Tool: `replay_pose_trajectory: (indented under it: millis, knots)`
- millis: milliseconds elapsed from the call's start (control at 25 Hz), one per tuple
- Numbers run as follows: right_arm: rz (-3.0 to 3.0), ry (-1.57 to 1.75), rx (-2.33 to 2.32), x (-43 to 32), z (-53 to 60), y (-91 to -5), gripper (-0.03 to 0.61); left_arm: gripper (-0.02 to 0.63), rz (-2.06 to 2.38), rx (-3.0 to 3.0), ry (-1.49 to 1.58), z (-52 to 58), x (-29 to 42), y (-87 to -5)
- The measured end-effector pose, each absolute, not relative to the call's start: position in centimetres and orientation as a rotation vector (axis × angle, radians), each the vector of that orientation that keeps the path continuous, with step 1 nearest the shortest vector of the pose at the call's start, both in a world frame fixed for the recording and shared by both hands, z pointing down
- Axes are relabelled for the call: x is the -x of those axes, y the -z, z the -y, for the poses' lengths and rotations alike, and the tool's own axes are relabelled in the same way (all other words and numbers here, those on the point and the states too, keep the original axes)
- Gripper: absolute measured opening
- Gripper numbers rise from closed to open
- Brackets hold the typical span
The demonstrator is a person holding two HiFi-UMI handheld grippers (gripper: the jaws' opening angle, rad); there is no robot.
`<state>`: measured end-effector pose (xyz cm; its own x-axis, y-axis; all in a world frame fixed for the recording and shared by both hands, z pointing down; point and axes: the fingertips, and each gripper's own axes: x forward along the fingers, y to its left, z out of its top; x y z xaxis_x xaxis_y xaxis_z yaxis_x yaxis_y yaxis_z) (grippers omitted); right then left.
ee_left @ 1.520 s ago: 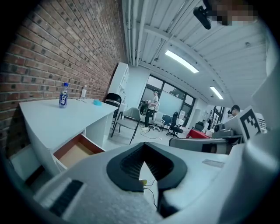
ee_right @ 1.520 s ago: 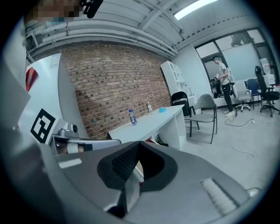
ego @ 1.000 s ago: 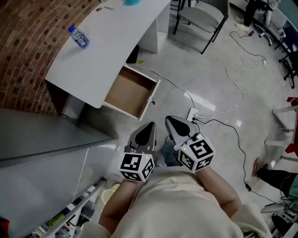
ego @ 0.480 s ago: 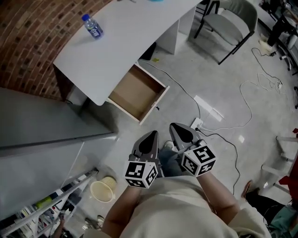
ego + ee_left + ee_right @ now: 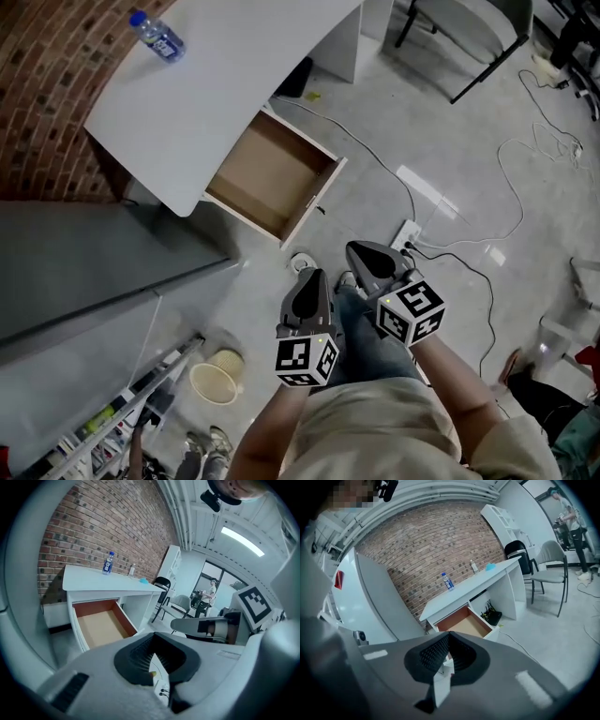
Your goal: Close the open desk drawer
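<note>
Nothing of the task is done yet. Under the white curved tabletop (image 5: 216, 84) by the red brick wall (image 5: 42, 94), the shallow pale-wood drawer with a white front (image 5: 272, 173) stands pulled well out. Both arms are held low before the person's body, well apart from the drawer. The left gripper (image 5: 307, 278) and right gripper (image 5: 364, 253) point toward it side by side, jaws closed together on nothing.

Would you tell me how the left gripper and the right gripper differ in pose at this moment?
In the head view the left gripper points straight up the picture, while the right gripper slants toward the upper left. The right gripper's tip sits higher in the picture than the left gripper's. Both are shut, empty and clear of the open drawer.
</note>
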<state>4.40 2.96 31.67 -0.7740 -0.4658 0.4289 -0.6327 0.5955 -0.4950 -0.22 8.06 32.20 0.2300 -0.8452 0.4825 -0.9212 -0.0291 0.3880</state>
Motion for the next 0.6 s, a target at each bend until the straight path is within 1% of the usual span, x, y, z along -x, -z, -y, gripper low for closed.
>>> replay_pose_trajectory:
  millis: [320,600]
  knots:
    - [2.529,-1.032,-0.973,-4.2,0.1,-39.3,0.005,0.003,1.652,-1.836,-0.174,-5.5,0.8,-40.5]
    - [2.517,-1.043,-0.977,-3.0,1.2,-46.1,0.005,0.0,1.678,-1.778,-0.199,-4.1,1.8,-48.1]
